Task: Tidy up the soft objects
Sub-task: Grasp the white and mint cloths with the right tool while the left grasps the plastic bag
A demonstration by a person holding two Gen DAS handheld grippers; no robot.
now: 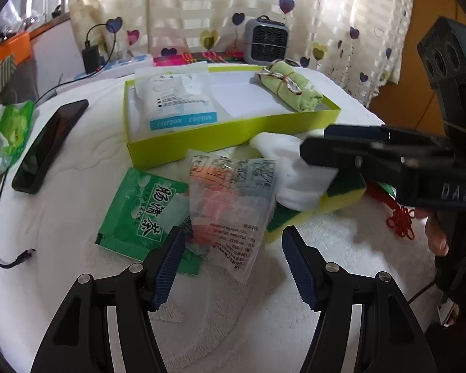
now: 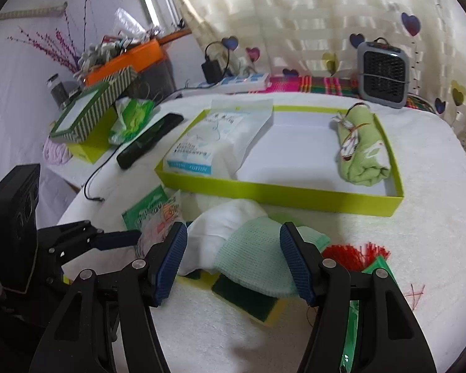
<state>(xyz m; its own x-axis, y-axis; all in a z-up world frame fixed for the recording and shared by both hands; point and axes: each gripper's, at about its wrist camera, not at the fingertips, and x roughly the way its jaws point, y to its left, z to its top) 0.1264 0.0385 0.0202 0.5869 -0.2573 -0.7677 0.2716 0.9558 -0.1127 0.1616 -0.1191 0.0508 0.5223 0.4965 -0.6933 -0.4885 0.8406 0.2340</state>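
While both tongs stand spread wide and pinch nothing, the loose soft things lie in a heap on the white-covered bench, just near of a lime tray.

In the left wrist view, the left tongs hover over a clear packet with orange contents. This packet overlaps a green sachet to its left. Neither pad touches them, as far as can be told. To the right, the right tongs reach in from the right edge above a white sock, which lies on a yellow-and-green sponge. A red knot lies further right, near a hand.

In the right wrist view, the right tongs straddle a pale green mesh cloth that lies against the sock and over the sponge. Whether the pads touch the cloth cannot be told. A red tassel lies just right of it. The left tongs enter from the left.

Inside the tray, a white cotton pack rests at the left end and a rolled green towel, tied with string, at the right end; the middle is bare.

Left of the tray lie a dark phone and a green tissue pack. A small grey heater stands far right by the curtain.
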